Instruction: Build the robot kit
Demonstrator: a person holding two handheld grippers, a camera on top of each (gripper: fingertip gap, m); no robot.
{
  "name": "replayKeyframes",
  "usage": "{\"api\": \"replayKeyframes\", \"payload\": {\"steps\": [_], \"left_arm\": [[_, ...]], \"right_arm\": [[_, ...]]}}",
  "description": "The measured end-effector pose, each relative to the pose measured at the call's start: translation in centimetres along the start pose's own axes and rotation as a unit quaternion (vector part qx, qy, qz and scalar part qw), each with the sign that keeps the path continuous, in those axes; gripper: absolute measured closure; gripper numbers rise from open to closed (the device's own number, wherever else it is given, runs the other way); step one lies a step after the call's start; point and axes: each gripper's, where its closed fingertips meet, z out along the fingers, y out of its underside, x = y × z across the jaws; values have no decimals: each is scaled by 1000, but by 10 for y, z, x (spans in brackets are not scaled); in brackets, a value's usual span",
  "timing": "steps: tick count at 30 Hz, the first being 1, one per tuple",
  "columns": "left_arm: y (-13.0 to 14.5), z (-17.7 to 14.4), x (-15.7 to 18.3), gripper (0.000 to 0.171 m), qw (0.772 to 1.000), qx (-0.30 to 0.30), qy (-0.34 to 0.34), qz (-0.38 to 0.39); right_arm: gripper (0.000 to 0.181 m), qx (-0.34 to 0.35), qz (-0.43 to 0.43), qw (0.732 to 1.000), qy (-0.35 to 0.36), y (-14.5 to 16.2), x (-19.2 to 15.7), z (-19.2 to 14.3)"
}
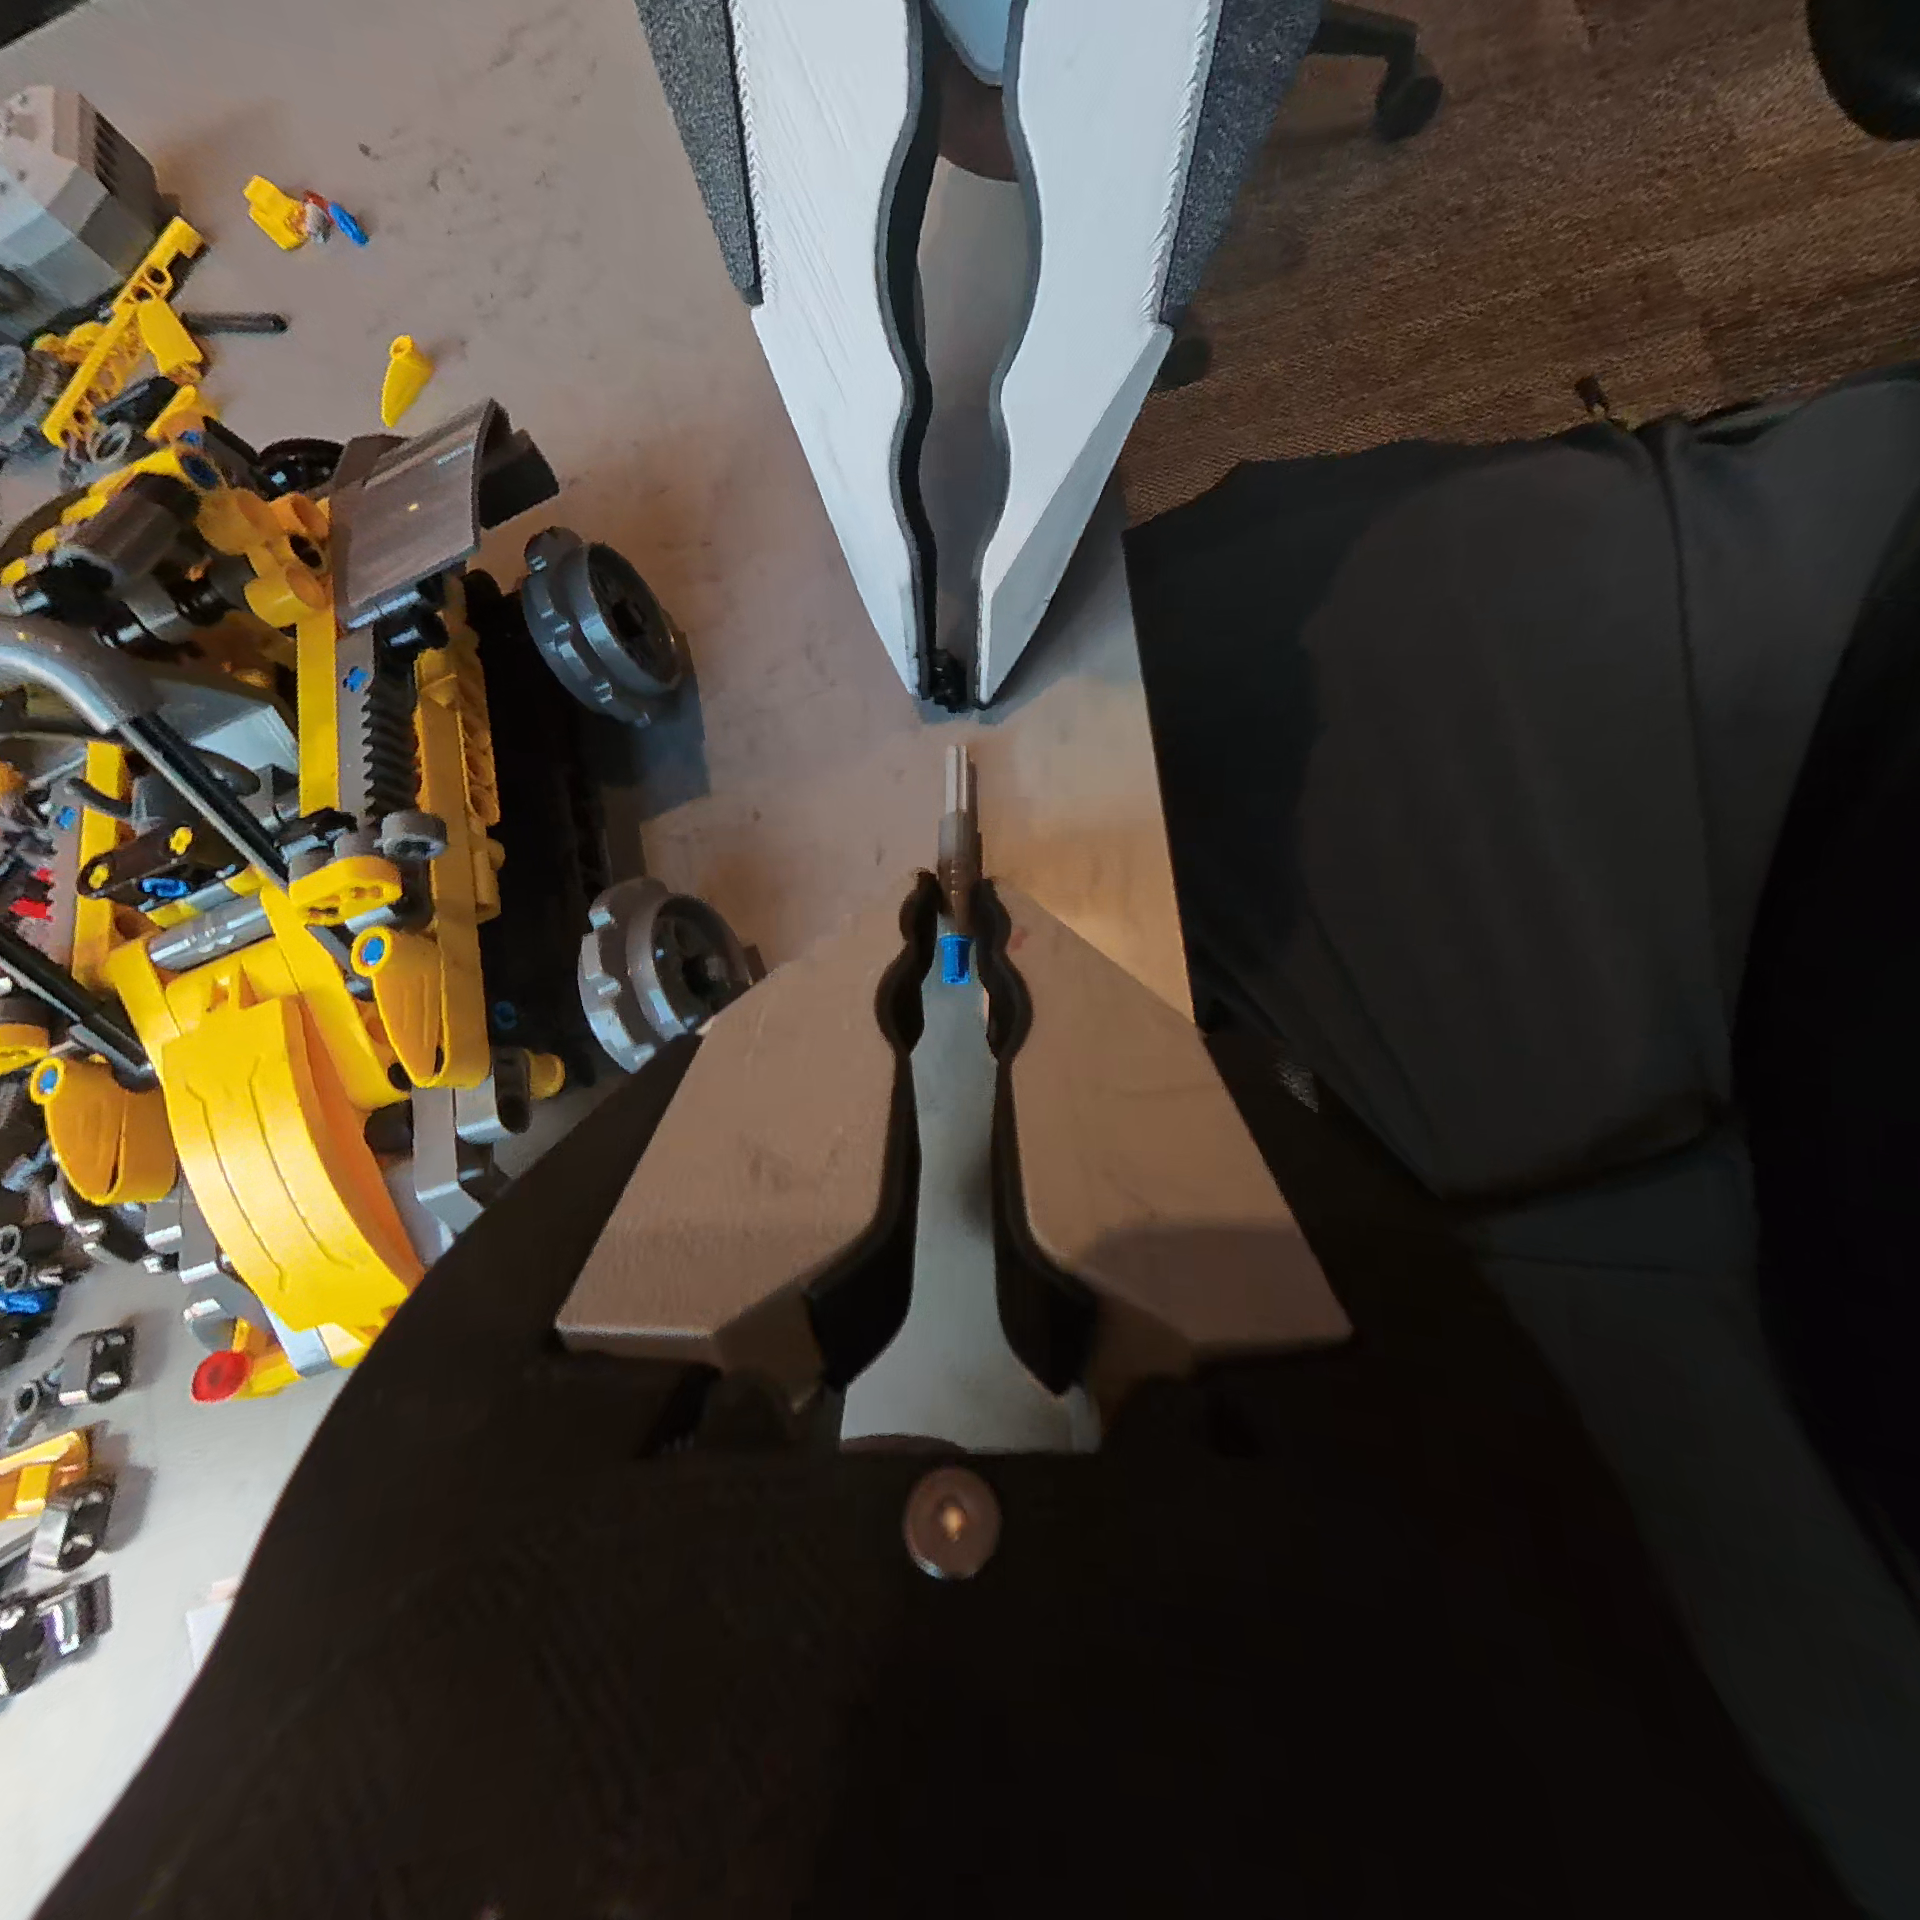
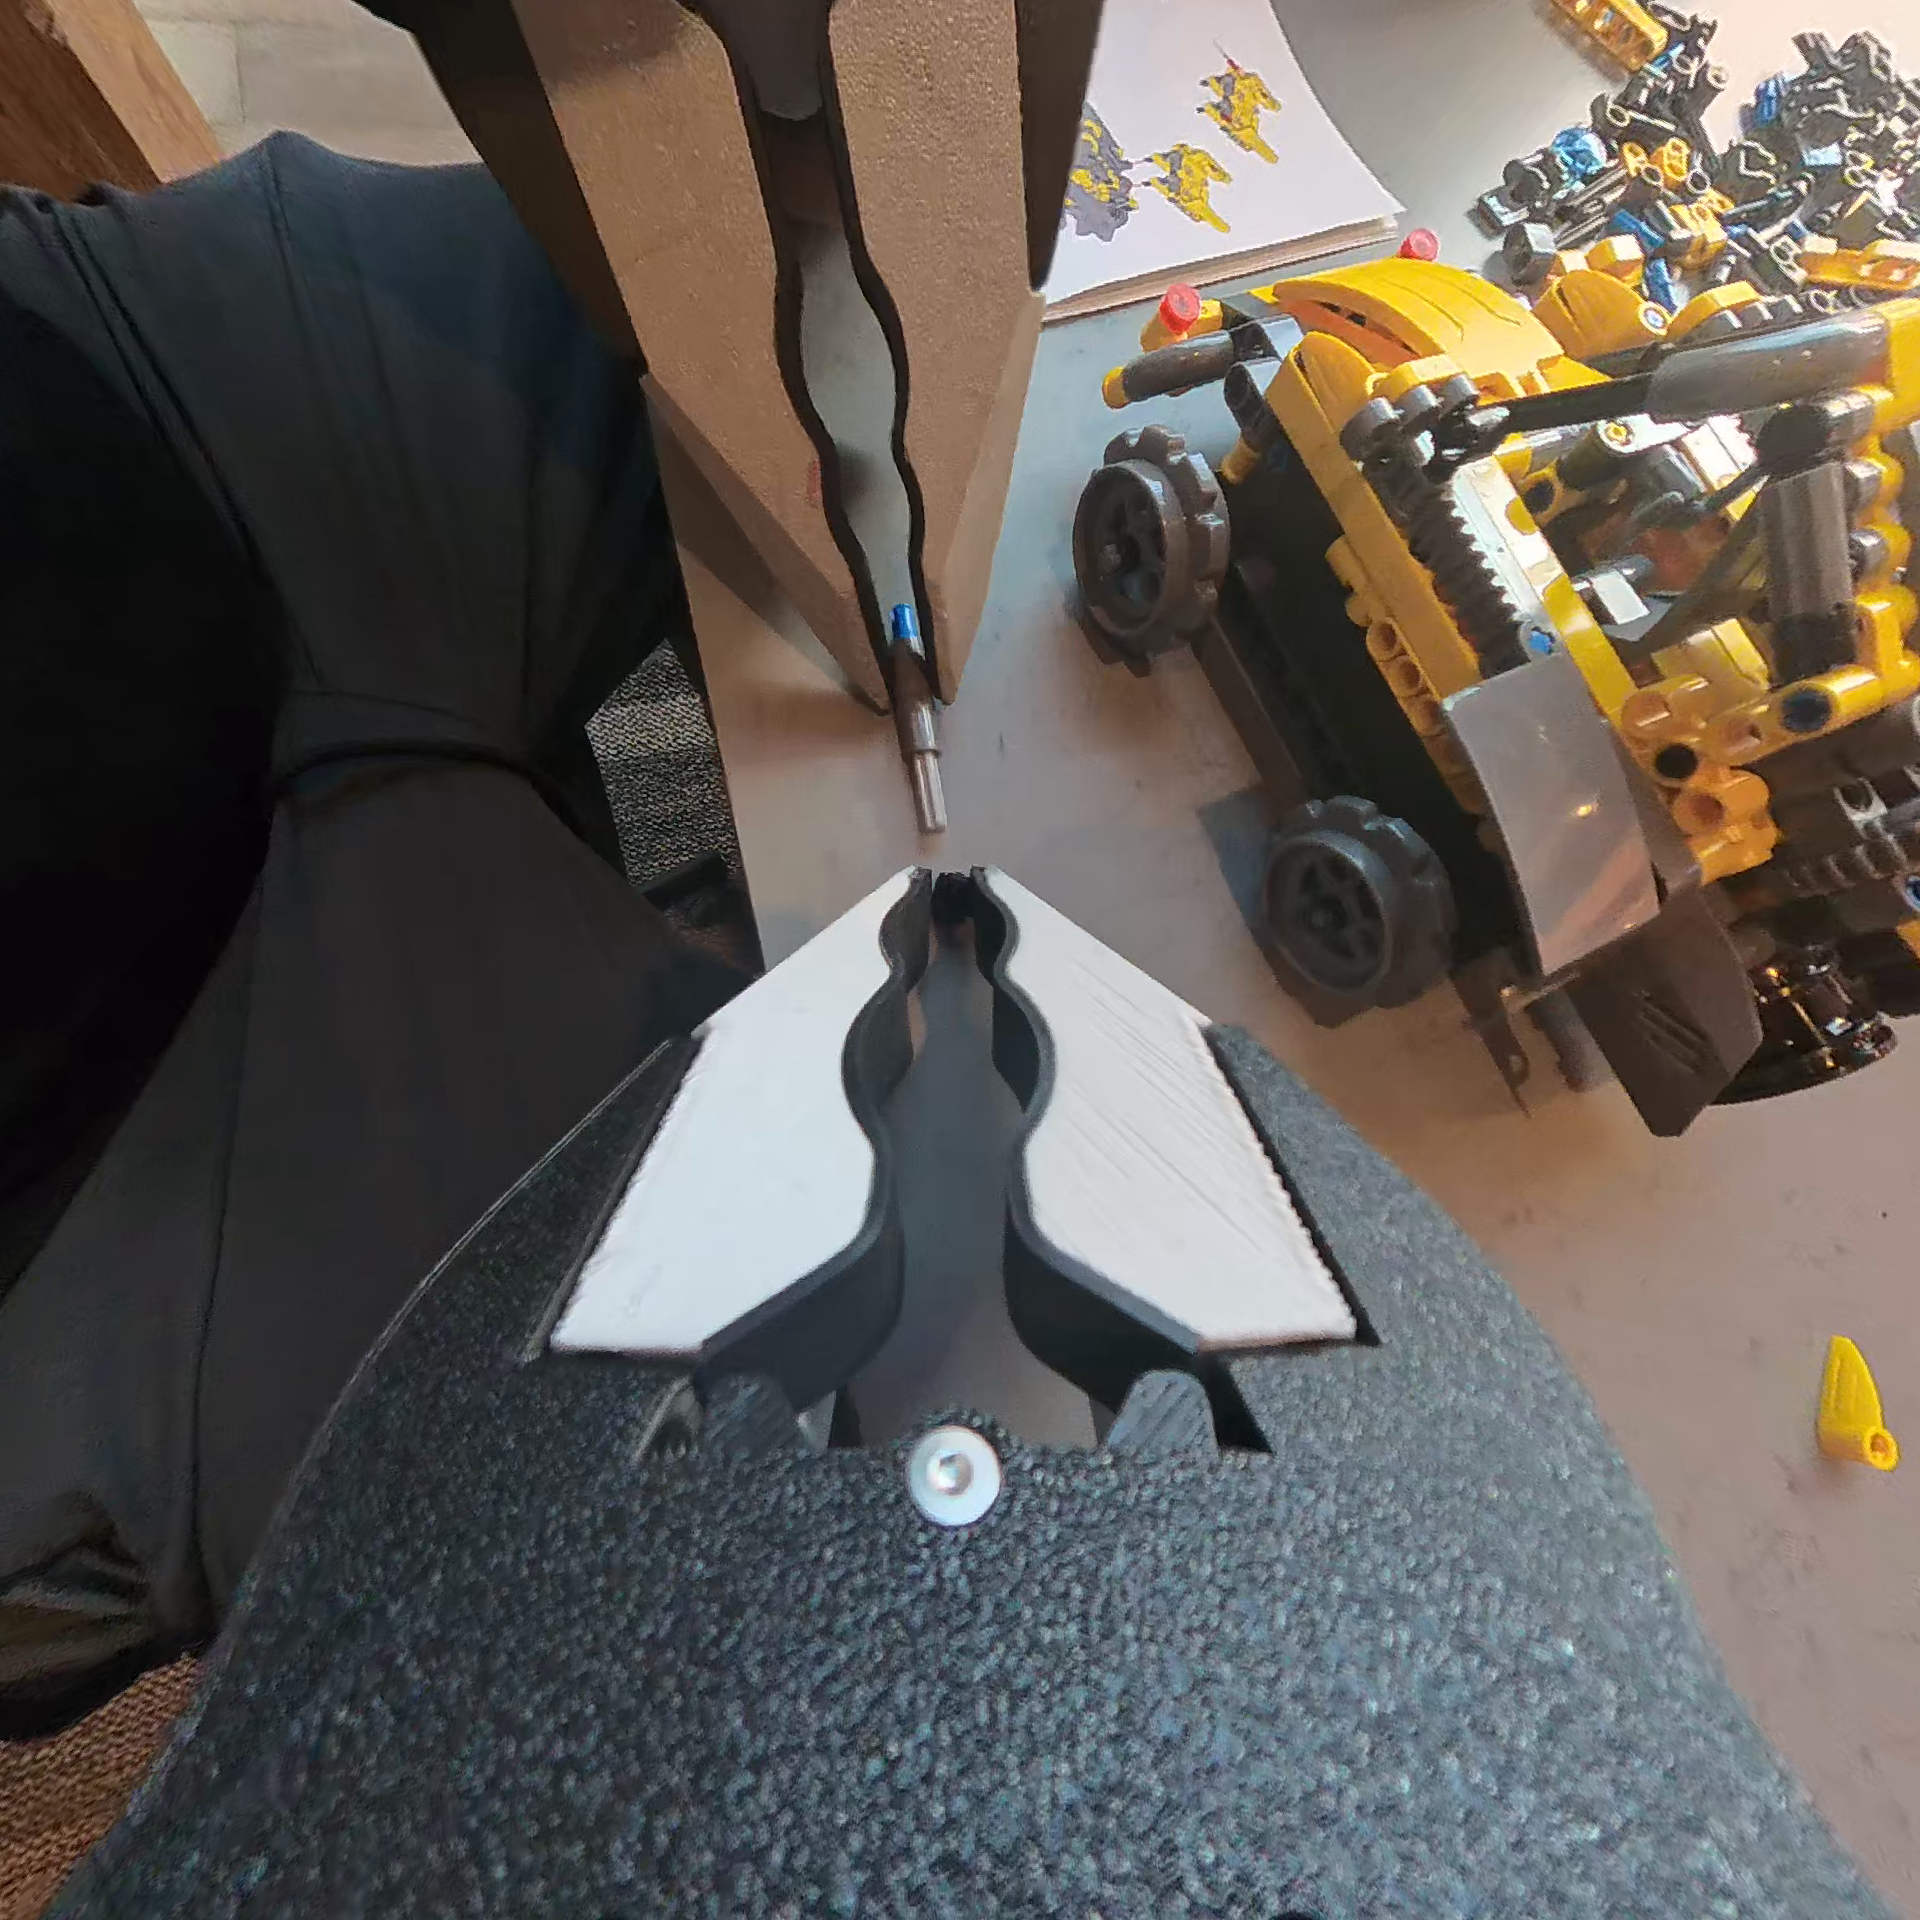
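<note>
Fingers of your left gripper point(image 1: 954, 904) pinch a grey axle with a blue pin point(image 1: 953, 956) above the table point(image 1: 623, 260). Your right gripper point(image 2: 948, 881) clamps a small black piece point(image 2: 948, 896), tip nearly touching the axle, beside the yellow brick vehicle point(image 2: 1558, 582).

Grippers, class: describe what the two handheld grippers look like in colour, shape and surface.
The left gripper has tan wedge-shaped fingers with wavy black inner pads on a smooth black body. The right gripper has white ridged wedge fingers with the same wavy black pads, on a grainy black body with a silver screw.
</note>
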Motion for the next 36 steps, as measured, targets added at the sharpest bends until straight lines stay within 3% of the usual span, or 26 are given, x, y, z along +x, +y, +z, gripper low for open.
{"api": "replayKeyframes", "payload": {"steps": [14,22,32,36], "left_arm": [[-7,5,3,168,997,19,16,76],[-12,11,4,168,997,20,29,71],[-19,19,4,168,997,19,18,70],[-19,19,4,168,997,20,7,80]], "right_arm": [[177,10,-50,998,-43,-4,-9,2],[178,15,-34,997,-73,-3,-8,2],[177,12,-38,998,-50,0,-6,-2],[160,13,-10,999,-47,3,-4,-7]]}}
